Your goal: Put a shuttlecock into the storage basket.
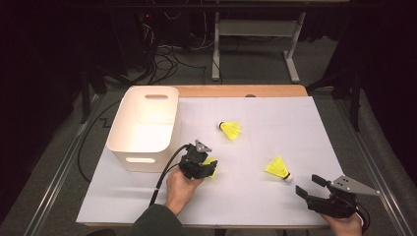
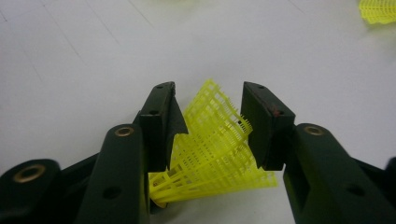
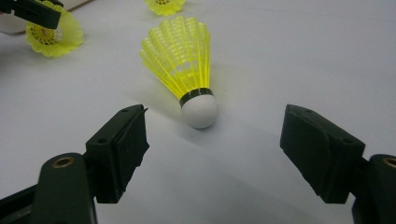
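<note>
My left gripper (image 1: 208, 167) (image 2: 209, 100) sits low over the white sheet with its jaws shut on the mesh skirt of a yellow shuttlecock (image 1: 211, 162) (image 2: 210, 144). Both pads touch the skirt, which looks squeezed. The right gripper view shows that shuttlecock (image 3: 51, 35) at the far left under the left gripper's black jaw. My right gripper (image 1: 307, 183) (image 3: 215, 126) stands open near the table's front right corner. A second yellow shuttlecock (image 1: 278, 168) (image 3: 180, 51) lies just ahead of its jaws with its white cork toward them, untouched. A third shuttlecock (image 1: 231, 130) (image 3: 163, 5) lies farther back.
A white plastic bin (image 1: 140, 158) with handle slots stands at the table's left, just left of my left gripper. A white sheet (image 1: 295, 123) covers the table, whose wooden edge (image 1: 236, 91) shows at the back. Cables and a desk frame lie on the floor beyond.
</note>
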The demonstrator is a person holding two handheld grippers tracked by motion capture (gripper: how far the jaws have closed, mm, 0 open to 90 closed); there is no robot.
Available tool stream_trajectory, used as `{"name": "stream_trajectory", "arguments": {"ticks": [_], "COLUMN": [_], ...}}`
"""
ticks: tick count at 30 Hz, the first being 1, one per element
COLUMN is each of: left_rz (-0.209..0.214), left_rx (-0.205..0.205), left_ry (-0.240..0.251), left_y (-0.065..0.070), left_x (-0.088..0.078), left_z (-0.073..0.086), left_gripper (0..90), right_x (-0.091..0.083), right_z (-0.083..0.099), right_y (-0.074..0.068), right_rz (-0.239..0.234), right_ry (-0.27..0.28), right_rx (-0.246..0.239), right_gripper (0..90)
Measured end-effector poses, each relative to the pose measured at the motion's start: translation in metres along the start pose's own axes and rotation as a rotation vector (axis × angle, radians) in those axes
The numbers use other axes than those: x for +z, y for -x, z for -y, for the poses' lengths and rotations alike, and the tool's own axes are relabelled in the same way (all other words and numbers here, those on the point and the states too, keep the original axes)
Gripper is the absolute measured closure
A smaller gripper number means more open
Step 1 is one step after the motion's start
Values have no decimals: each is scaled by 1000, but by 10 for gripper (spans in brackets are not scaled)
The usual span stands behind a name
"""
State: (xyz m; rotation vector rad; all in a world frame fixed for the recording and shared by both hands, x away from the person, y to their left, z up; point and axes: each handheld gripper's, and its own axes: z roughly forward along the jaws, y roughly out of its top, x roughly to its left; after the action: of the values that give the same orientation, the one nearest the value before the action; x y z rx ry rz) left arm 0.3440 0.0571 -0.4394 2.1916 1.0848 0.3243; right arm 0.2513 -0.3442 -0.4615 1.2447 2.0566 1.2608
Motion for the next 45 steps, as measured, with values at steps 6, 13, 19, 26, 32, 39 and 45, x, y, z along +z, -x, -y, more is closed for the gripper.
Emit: {"name": "stream_trajectory", "arguments": {"ticks": [6, 13, 19, 26, 32, 39, 45], "left_rz": [-25, -37, -53, -47, -48, -48, -46], "left_rx": [7, 12, 30, 45, 55, 77, 101], "left_ry": [-5, 1, 7, -21, -36, -56, -65], "left_y": [-1, -2, 1, 1, 1, 2, 7], "left_x": [0, 3, 5, 7, 7, 4, 3], "left_z": [1, 0, 1, -3, -5, -13, -15], "left_gripper": [620, 708, 784, 853, 872, 881, 884], "right_x": [0, 1, -1, 1, 2, 2, 2], "right_z": [0, 0, 0, 0, 0, 0, -1], "right_y": [0, 0, 0, -1, -1, -1, -2], "right_rz": [-2, -2, -2, -2, -3, -5, -6], "right_ry": [2, 4, 8, -1, -3, -8, -4], "right_rx": [0, 0, -2, -2, -3, -3, -10], "right_gripper": [234, 235, 236, 236, 238, 239, 240]}}
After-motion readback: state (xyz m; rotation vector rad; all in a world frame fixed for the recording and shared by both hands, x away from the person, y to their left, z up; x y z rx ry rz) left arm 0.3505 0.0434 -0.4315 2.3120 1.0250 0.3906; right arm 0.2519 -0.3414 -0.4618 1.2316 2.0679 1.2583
